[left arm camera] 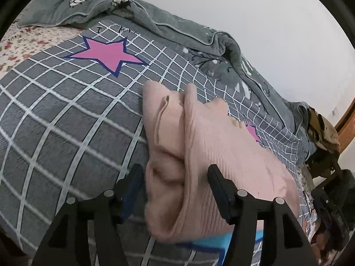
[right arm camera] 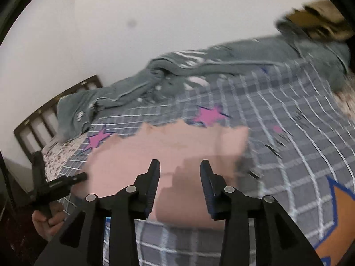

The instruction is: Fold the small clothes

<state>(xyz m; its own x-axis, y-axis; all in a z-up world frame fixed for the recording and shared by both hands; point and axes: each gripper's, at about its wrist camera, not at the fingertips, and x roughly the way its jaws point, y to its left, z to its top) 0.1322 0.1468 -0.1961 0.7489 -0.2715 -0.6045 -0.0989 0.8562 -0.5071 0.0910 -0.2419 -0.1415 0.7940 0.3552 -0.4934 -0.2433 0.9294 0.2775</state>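
On a bed, over a grey grid blanket with pink stars: pink garment, ribbed knit, lying bunched and partly folded, one band doubled over the top, near the middle of the blanket. Left gripper low over the near end of the garment, jaws well apart, fabric lying between them; right finger close against the ribbed fold, left finger just beside the garment's edge, no pinch visible. Right gripper also parted, narrower gap, hovering just short of the garment in the right wrist view; nothing clamped, pads clear of the cloth as far as blur allows. That view badly smeared. Green-grey quilt heaped along the far side of the bed against a white wall. Floral sheet showing at the blanket's edge. Dark slatted headboard at far left in the right wrist view. Hand on the left gripper's handle, lower left of that view. Tan bundle beyond the bed's end, kind unclear.
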